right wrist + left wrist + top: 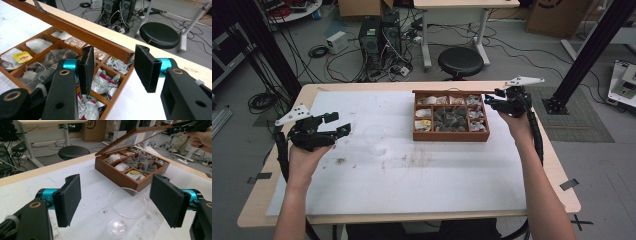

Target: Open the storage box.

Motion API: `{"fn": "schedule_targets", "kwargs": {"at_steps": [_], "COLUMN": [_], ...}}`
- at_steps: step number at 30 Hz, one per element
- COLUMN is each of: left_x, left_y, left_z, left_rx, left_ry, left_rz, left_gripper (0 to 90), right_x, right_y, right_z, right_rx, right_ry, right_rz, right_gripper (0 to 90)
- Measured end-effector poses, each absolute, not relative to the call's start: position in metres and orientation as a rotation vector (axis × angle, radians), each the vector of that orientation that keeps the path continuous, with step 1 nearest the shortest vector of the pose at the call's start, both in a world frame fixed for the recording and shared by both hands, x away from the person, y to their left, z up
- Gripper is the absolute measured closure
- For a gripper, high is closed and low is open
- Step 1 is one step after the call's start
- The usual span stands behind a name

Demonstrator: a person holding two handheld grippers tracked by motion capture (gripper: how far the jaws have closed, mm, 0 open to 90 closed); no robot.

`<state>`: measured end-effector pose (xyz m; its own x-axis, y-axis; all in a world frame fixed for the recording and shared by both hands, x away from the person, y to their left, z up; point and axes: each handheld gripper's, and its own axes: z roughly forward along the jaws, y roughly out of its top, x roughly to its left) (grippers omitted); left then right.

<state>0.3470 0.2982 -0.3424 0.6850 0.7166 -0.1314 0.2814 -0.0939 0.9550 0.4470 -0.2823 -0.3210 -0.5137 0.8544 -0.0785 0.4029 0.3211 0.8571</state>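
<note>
So the wooden tea box (451, 136) sits toward the far right part of the table (412, 220), on the white sheet (422, 185) that covers most of it. Its lid (135, 137) is propped partway up, hinged at the far side, and the right gripper (490, 101) is right at the box's far right corner. In the right gripper view the jaws stand apart with the lid's front edge (75, 30) running past just beyond them, so the gripper is released, not pinching the wood as far as I can tell. Below that you can see the compartments stuffed with tea bags (105, 83), one with a yellow tag (23, 57) over at the left side.

The left gripper (338, 125) hangs near the table's left edge, jaws spread wide and holding nothing. A clear plastic cup (126, 213) stands on the sheet just ahead of it, between the gripper and the box, sitting in line with the open jaws but not touched by them.
</note>
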Motion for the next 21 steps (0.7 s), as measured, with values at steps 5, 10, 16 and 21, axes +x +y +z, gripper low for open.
{"fn": "schedule_targets", "kwargs": {"at_steps": [5,10,16,21], "left_x": [0.347,0.347,0.346,0.346], "left_y": [0.298,0.299,0.299,0.299], "left_z": [-0.342,-0.342,-0.342,-0.341], "left_rx": [1.673,1.675,1.675,1.673], "left_ry": [0.816,0.815,0.814,0.815], "left_rz": [0.443,0.442,0.442,0.442], "left_gripper": [25.4,25.4,25.4,25.4], "right_x": [0.451,0.454,0.459,0.465], "right_y": [-0.283,-0.282,-0.281,-0.28], "right_z": [-0.319,-0.313,-0.307,-0.302], "right_rx": [1.114,1.116,1.121,1.131], "right_ry": [2.057,2.059,2.054,2.056], "right_rz": [1.127,1.113,1.116,1.115], "right_gripper": [52.0,51.7,50.7,50.4]}}
